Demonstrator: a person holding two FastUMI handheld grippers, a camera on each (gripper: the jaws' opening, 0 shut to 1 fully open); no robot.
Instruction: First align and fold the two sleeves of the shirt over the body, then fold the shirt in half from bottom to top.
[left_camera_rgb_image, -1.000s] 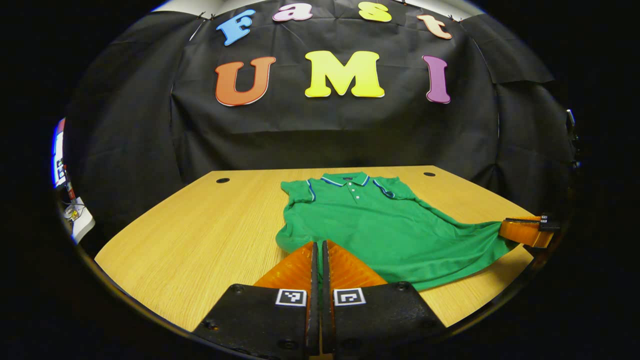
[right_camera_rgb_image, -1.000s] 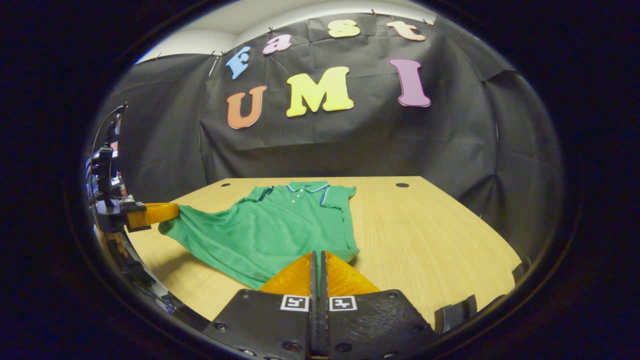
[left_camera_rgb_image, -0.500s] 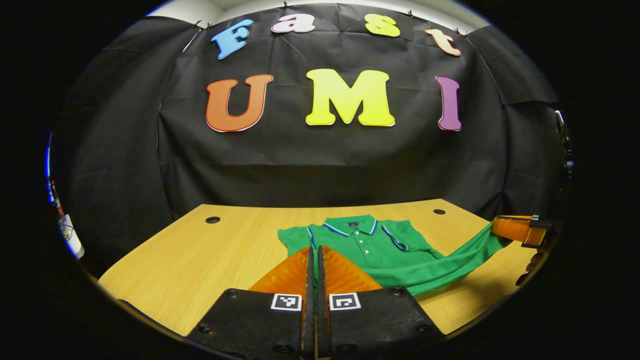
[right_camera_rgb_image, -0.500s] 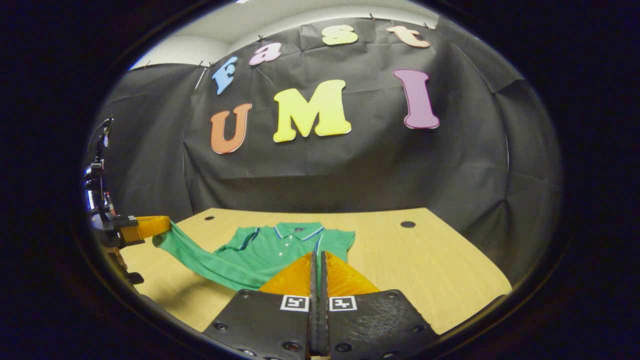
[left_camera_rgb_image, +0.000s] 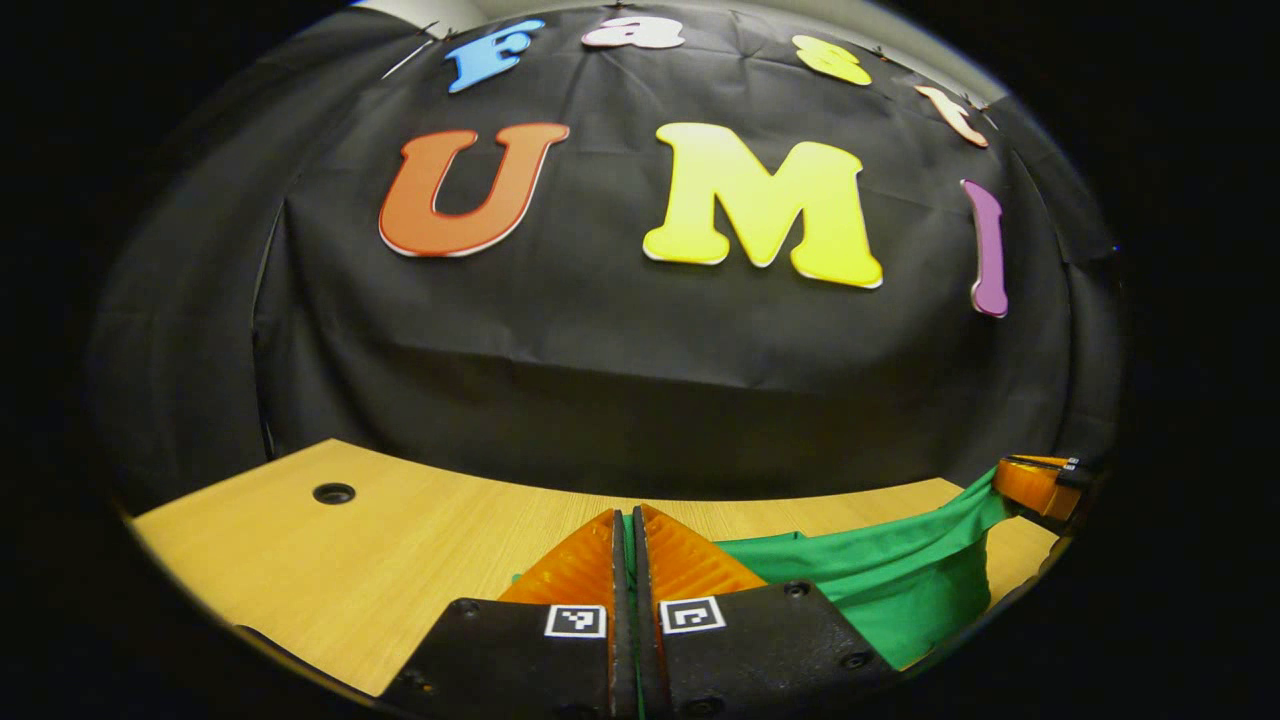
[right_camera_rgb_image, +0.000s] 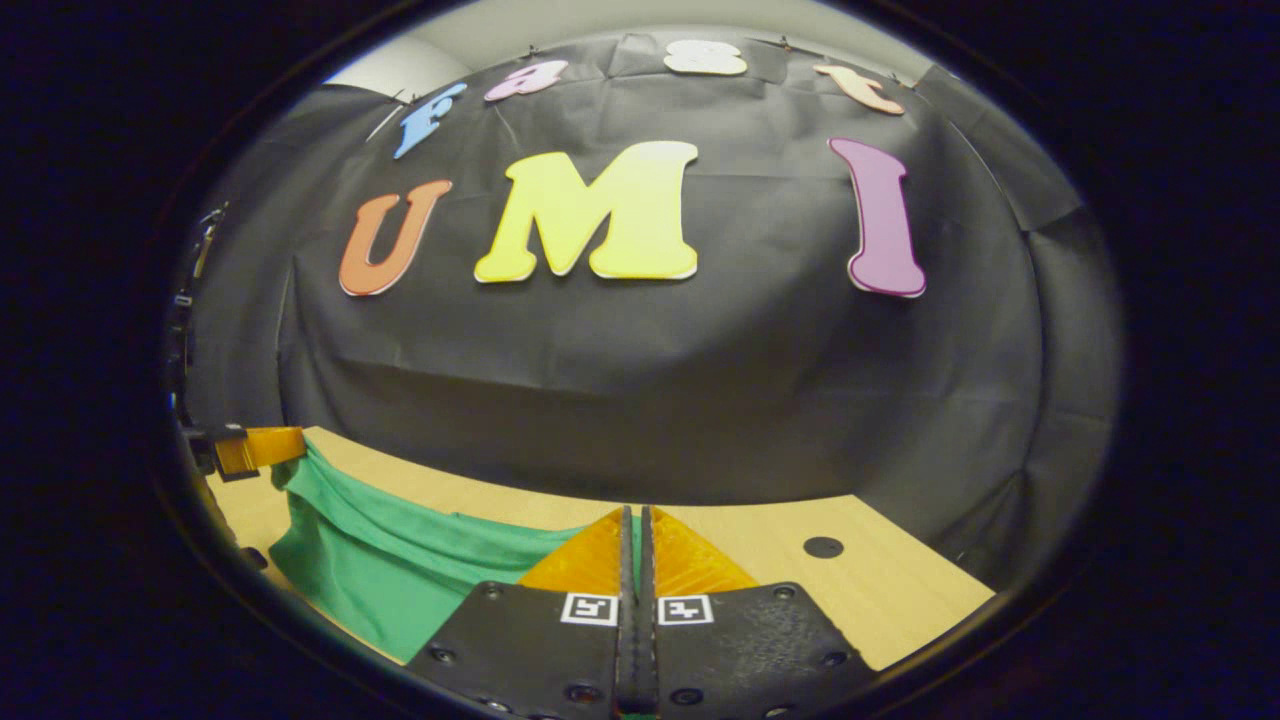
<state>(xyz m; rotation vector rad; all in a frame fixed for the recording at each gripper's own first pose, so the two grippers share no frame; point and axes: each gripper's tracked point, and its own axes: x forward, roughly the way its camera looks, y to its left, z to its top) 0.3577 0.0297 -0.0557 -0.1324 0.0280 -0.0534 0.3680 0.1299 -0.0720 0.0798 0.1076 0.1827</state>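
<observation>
The green shirt (left_camera_rgb_image: 880, 580) hung stretched between your two claws, its hem lifted above the wooden table (left_camera_rgb_image: 400, 560). Your left gripper (left_camera_rgb_image: 630, 530) was pinched tight on one corner of the cloth — fabric showed in the slit between its fingers. Your right gripper (right_camera_rgb_image: 637, 530) was clamped on the other corner, off to its left the shirt sagged — the table's round hole (right_camera_rgb_image: 823, 547) lay to its right.

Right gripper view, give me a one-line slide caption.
Both grippers lift the green shirt hem above the wooden table, fabric stretched between them.
</observation>
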